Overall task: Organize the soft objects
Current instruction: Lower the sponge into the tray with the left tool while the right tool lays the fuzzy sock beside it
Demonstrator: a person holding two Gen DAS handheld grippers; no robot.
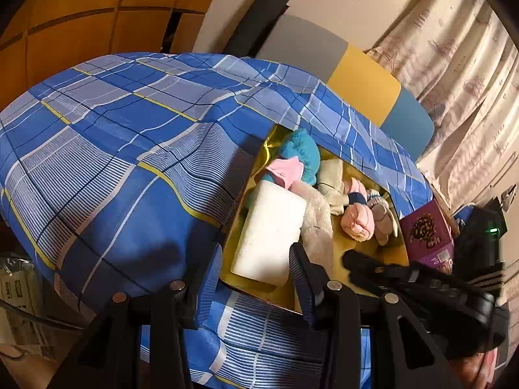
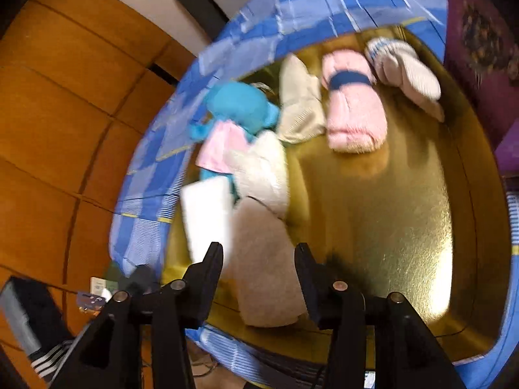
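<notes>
The right tool [image 2: 259, 278] hangs over the gold tray [image 2: 389, 227] on the bed, fingers parted with nothing pinched, though the white plush [image 2: 266, 259] lies right between them — long axis running away along the tool's line toward the blue toy [image 2: 240, 107]. The left tool [image 1: 253, 275] is also released, straddling the tray's near corner beside the white foam block [image 1: 269, 233]. The right one looks better placed — the plush sits nearest it.

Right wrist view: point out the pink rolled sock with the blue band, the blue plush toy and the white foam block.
pink rolled sock [image 2: 355, 120], right wrist view, on its pink body.
blue plush toy [image 2: 240, 103], right wrist view, on its head.
white foam block [image 2: 207, 214], right wrist view, on its top face.
</notes>
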